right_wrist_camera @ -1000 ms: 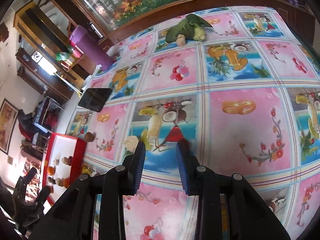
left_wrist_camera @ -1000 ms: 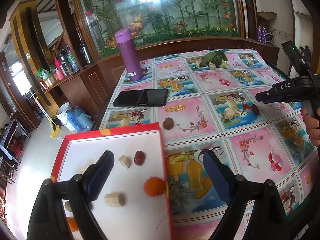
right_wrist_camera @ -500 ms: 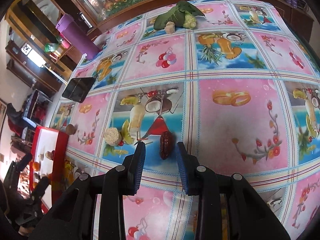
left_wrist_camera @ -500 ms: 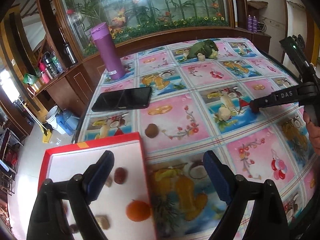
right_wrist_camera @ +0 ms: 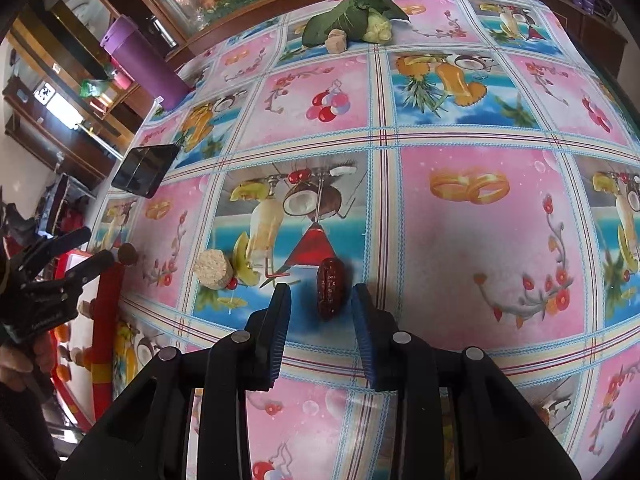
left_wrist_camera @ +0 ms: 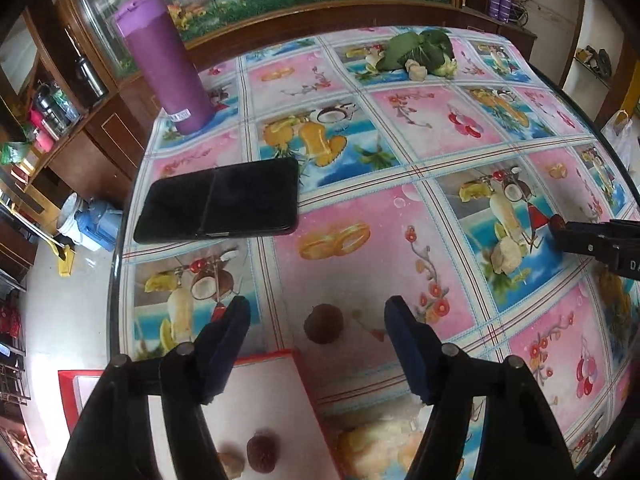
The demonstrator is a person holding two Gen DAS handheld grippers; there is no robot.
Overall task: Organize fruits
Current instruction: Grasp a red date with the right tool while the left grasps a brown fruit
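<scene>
A small brown round fruit [left_wrist_camera: 323, 323] lies on the patterned tablecloth just beyond the red-rimmed white tray [left_wrist_camera: 272, 392]. My left gripper [left_wrist_camera: 318, 318] is open, its fingers on either side of that fruit, not touching it. The tray holds a dark red date [left_wrist_camera: 262, 456] and other pieces. My right gripper [right_wrist_camera: 320, 300] is open, its fingers flanking a dark red date [right_wrist_camera: 330, 288] on the cloth. A pale corn-cob chunk [right_wrist_camera: 212, 269] lies left of the date; it also shows in the left wrist view [left_wrist_camera: 504, 256].
A black phone [left_wrist_camera: 220, 206] and a purple flask [left_wrist_camera: 168, 60] stand at the table's far left. Leafy greens [right_wrist_camera: 352, 14] with a pale chunk [right_wrist_camera: 335, 45] lie at the far edge. The table's left edge drops to the floor.
My left gripper moved forward off the tray until the brown fruit lies between its fingers. My right gripper came closer to the date, which now lies between its fingertips.
</scene>
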